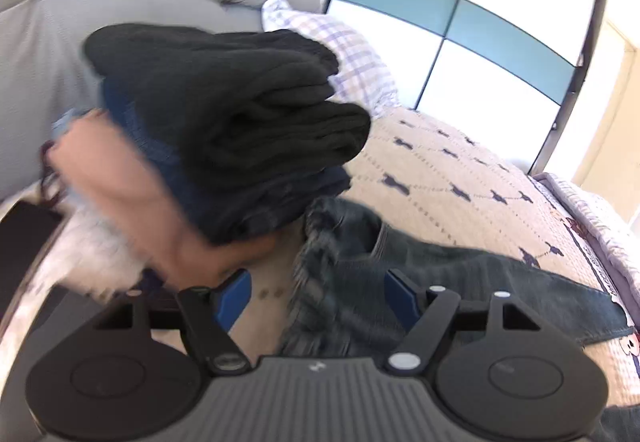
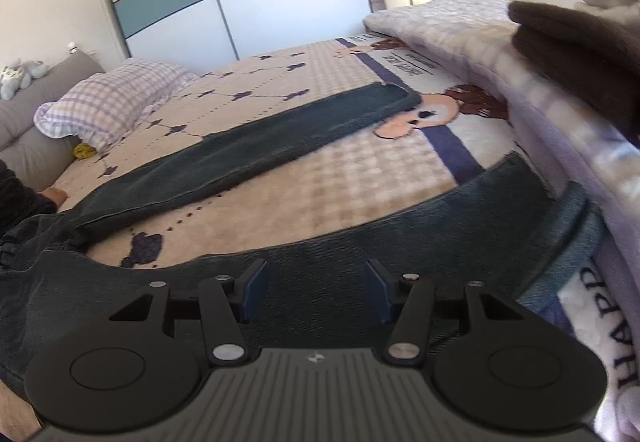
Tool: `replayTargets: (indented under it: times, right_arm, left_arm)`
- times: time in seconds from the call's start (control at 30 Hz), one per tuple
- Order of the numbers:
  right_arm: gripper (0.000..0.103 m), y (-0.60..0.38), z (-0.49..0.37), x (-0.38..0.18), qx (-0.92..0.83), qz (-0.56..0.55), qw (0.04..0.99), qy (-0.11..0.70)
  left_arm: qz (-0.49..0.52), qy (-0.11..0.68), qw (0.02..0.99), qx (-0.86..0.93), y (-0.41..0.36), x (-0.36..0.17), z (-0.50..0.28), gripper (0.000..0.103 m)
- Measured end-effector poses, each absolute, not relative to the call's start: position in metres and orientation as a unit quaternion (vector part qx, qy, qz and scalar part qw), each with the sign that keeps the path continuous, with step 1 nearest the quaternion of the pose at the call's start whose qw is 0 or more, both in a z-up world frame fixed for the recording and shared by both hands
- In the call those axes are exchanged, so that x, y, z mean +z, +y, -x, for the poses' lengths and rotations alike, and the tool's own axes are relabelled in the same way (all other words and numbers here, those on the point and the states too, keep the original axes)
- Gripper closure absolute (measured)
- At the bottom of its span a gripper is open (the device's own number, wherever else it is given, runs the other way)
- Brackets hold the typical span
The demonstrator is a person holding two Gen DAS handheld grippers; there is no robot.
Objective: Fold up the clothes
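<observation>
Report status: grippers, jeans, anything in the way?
Left hand-held gripper open, right hand-held gripper open, both empty. Jeans flat on bed, legs apart. Folded stack beside waistband.

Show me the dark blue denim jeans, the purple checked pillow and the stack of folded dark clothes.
Dark blue denim jeans point(image 2: 304, 129): right wrist view, far leg.
Purple checked pillow point(image 2: 108, 97): right wrist view, middle.
Stack of folded dark clothes point(image 1: 240, 109): left wrist view, top garment.

Black left gripper point(image 1: 318, 296) with blue-padded jaws, silver screws, ribbed grey body.
</observation>
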State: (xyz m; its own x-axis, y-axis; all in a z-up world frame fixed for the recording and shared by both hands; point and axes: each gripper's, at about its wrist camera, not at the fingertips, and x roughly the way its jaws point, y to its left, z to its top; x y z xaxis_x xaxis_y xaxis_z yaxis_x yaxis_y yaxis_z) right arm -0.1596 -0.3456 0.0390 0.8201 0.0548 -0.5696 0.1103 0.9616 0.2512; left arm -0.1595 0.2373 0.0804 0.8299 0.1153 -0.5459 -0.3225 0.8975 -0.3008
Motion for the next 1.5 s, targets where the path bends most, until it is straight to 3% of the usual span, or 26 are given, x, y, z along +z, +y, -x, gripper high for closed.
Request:
replayTargets:
  times: [0.17,0.3,0.6,0.67,0.73,0.87,1.03,1.07,1.1,1.17,1.4,1.5]
  right_arm:
    - [0.047,-0.394,0.166,0.030,-0.114,-0.147,0.930,0.317]
    - [0.047,-0.418,0.176,0.033,-0.155,-0.149,0.925,0.314]
    - [0.047,-0.423,0.210,0.031,-0.176,-0.190,0.924,0.280]
    - [0.047,-0.423,0.215,0.029,-0.163,-0.210,0.918,0.293]
    - [0.047,-0.425,0.222,0.026,-0.146,-0.232,0.914,0.300]
    - [0.047,-0.438,0.234,0.016,-0.107,-0.285,0.908,0.288]
    - [0.047,-0.447,0.221,0.009,-0.095,-0.335,0.899,0.266]
    - [0.052,-0.448,0.214,0.009,-0.092,-0.343,0.896,0.267]
    - [0.069,-0.449,0.206,0.009,-0.089,-0.350,0.893,0.269]
    - [0.092,-0.449,0.189,0.013,-0.083,-0.349,0.891,0.278]
    - [0.094,-0.443,0.180,0.093,0.013,-0.302,0.941,0.150]
    - [0.093,-0.442,0.195,0.107,0.047,-0.288,0.951,0.102]
  left_arm:
    - [0.203,0.304,0.921,0.131,0.234,0.068,0.200,0.028]
    - [0.209,0.325,0.913,0.132,0.226,0.055,0.221,0.022]
    - [0.211,0.329,0.911,0.129,0.209,0.033,0.218,0.021]
    - [0.220,0.320,0.913,0.127,0.209,0.033,0.217,0.028]
    - [0.234,0.317,0.911,0.123,0.208,0.033,0.214,0.045]
    - [0.241,0.314,0.910,0.126,0.209,0.032,0.210,0.055]
    - [0.251,0.310,0.908,0.127,0.215,0.039,0.210,0.083]
    - [0.256,0.307,0.909,0.121,0.217,0.042,0.210,0.085]
    - [0.259,0.302,0.910,0.116,0.219,0.047,0.209,0.086]
    - [0.271,0.285,0.914,0.105,0.226,0.060,0.209,0.088]
    - [0.327,0.212,0.916,0.095,0.253,0.105,0.217,0.090]
    - [0.327,0.204,0.918,0.095,0.255,0.096,0.227,0.089]
